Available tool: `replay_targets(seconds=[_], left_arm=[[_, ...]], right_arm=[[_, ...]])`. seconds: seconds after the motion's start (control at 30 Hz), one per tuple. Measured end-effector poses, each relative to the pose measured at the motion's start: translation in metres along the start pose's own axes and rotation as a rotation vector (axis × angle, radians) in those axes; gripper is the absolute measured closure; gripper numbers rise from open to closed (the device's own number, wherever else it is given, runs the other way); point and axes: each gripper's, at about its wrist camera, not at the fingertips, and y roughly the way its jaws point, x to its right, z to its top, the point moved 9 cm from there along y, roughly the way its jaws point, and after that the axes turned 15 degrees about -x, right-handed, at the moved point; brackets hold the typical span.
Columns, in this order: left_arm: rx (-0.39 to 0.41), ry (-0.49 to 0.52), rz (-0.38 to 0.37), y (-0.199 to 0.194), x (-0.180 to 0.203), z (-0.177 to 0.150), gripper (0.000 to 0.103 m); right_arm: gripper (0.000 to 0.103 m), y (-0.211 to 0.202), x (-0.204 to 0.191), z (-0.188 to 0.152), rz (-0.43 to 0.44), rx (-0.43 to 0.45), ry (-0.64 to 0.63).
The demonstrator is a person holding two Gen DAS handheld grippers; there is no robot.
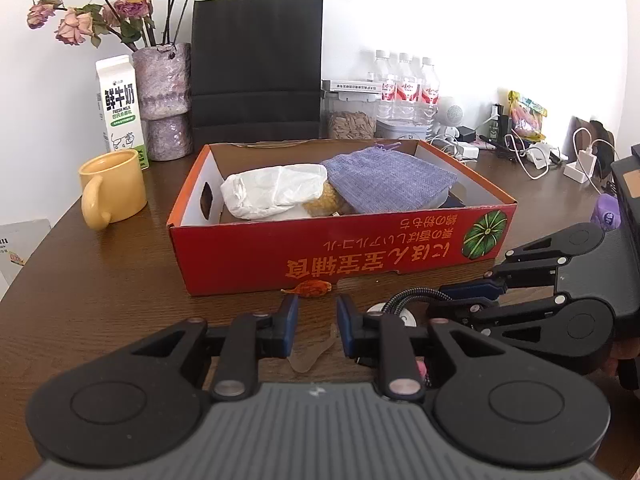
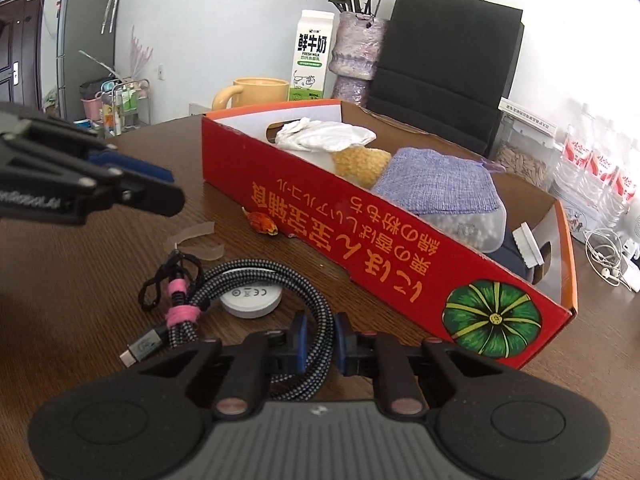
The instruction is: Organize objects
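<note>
A coiled braided cable (image 2: pixel 280 280) tied with pink bands lies in front of the red cardboard box (image 2: pixel 360 236), joined to a white charging puck (image 2: pixel 250 300). My right gripper (image 2: pixel 320 340) is shut on a loop of the cable; in the left wrist view it (image 1: pixel 444 300) enters from the right with the cable (image 1: pixel 404 294) curling out of it. My left gripper (image 1: pixel 316 316) hovers over the table just before the box (image 1: pixel 360 256), jaws a narrow gap apart with nothing between the pads. Below it lie clear plastic strips (image 2: pixel 196 236) and an orange dried scrap (image 1: pixel 310 290).
The box holds a white bag (image 1: pixel 272 192), a yellow knitted item (image 1: pixel 320 200) and a purple cloth pouch (image 1: pixel 388 184). A yellow mug (image 1: pixel 112 188), milk carton (image 1: pixel 120 108), vase (image 1: pixel 164 100), black paper bag (image 1: pixel 256 68) and water bottles (image 1: pixel 404 84) stand behind. Chargers and cords (image 1: pixel 536 156) crowd the right.
</note>
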Motion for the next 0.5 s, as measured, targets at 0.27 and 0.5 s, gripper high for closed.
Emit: replay_targets(seconds=[0.27,0.5], left_arm=[[-0.080,0.071,-0.075,0.035,0.010,0.010,0.081],[-0.120,0.072,-0.145,0.049,0.014,0.006,0.086]], right_arm=[[0.091,0.000,-0.002,-0.001,0.002,0.039,-0.035],[0.091,-0.001,-0.003,-0.002,0.008,0.065,-0.058]])
